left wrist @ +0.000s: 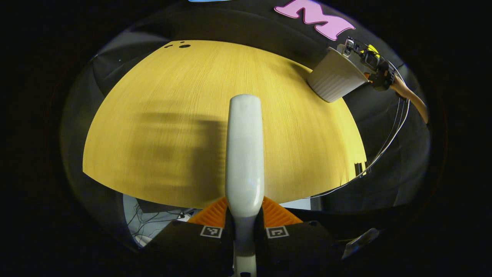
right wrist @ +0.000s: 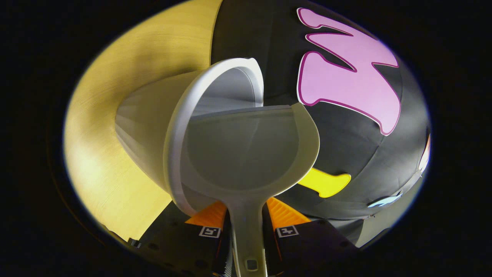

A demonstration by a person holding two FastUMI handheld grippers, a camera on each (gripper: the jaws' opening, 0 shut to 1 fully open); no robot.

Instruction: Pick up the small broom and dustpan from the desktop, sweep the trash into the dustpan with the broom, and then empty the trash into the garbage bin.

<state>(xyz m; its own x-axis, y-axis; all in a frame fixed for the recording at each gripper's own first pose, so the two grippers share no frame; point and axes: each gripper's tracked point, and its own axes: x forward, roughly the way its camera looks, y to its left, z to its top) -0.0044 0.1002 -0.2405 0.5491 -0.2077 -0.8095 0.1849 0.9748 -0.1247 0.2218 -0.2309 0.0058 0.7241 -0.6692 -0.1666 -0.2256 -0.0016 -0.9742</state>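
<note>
In the left gripper view my left gripper (left wrist: 245, 211) is shut on the pale broom (left wrist: 245, 154), which points forward above the yellow wooden table (left wrist: 161, 115). At the table's far right edge stands the white ribbed garbage bin (left wrist: 335, 80), and the right gripper (left wrist: 374, 65) hovers at its rim. In the right gripper view my right gripper (right wrist: 246, 215) is shut on the handle of the grey dustpan (right wrist: 250, 150). The pan's front lip is tipped against the open mouth of the bin (right wrist: 146, 123). I see no trash in the pan; the bin's bottom is hidden.
A hand and forearm (left wrist: 411, 98) hold the right gripper, with thin cables (left wrist: 384, 146) hanging past the table's right edge. Small holes (left wrist: 184, 46) mark the table's far side. Below the near edge lies pale floor with wires (left wrist: 150, 223).
</note>
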